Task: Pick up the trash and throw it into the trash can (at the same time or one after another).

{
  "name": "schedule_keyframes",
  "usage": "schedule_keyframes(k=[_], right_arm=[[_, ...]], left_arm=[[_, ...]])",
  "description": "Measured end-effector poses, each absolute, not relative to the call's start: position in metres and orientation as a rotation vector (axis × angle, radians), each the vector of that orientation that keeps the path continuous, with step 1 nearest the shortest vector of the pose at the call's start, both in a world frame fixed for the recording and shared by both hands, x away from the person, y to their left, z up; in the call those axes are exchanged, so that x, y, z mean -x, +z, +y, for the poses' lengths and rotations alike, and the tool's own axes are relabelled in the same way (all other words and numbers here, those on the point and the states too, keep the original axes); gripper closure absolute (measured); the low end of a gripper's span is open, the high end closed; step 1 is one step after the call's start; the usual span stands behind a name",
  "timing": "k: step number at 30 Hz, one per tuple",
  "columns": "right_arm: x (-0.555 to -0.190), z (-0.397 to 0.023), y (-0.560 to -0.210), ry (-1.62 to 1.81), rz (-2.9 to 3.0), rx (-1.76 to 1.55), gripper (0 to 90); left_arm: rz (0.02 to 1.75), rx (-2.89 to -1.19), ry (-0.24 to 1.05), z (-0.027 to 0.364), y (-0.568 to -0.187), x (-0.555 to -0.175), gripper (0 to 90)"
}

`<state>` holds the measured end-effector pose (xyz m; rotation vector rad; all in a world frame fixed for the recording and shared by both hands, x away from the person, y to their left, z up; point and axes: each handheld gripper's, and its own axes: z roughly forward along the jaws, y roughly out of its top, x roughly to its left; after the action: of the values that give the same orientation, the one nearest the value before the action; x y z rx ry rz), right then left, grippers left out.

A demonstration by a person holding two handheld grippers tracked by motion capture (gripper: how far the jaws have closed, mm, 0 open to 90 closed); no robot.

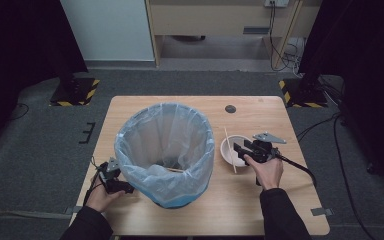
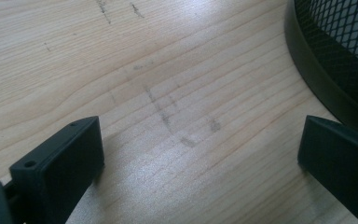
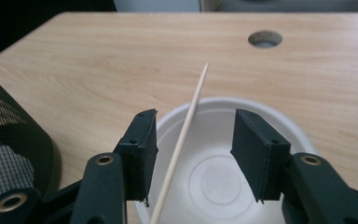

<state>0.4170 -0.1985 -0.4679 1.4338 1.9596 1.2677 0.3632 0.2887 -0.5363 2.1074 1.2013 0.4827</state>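
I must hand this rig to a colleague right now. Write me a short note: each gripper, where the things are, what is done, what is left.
Right gripper: jaws open over the white bowl, the wooden skewer between them, not yet pinched.
Left gripper: open, low over the table, beside the mesh bin, holding nothing.
Things: the skewer lies across the bowl, right of the bin with its blue liner.
Done: a stick-like piece seems to be in the bin already.
Left: probably pinch the skewer, lift it, drop it in the bin.

Thin wooden skewer on a white bowl

The thin pale wooden skewer (image 3: 182, 135) lies slanted across the rim of the round white paper bowl (image 3: 214, 182), upright on the table.
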Motion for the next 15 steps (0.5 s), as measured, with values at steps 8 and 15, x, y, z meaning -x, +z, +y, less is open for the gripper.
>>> schedule_keyframes(k=[8, 15], right_arm=[[-0.420, -0.189, -0.482, 1.207, 2.038, -1.453, 53.8], [-0.422, -0.183, -0.490, 1.170, 2.084, -1.464, 56.3]], left_arm=[[1.201, -2.107, 0.483, 0.289, -0.536, -0.363, 0.0], [1.201, -2.107, 0.483, 0.289, -0.536, -0.363, 0.0]])
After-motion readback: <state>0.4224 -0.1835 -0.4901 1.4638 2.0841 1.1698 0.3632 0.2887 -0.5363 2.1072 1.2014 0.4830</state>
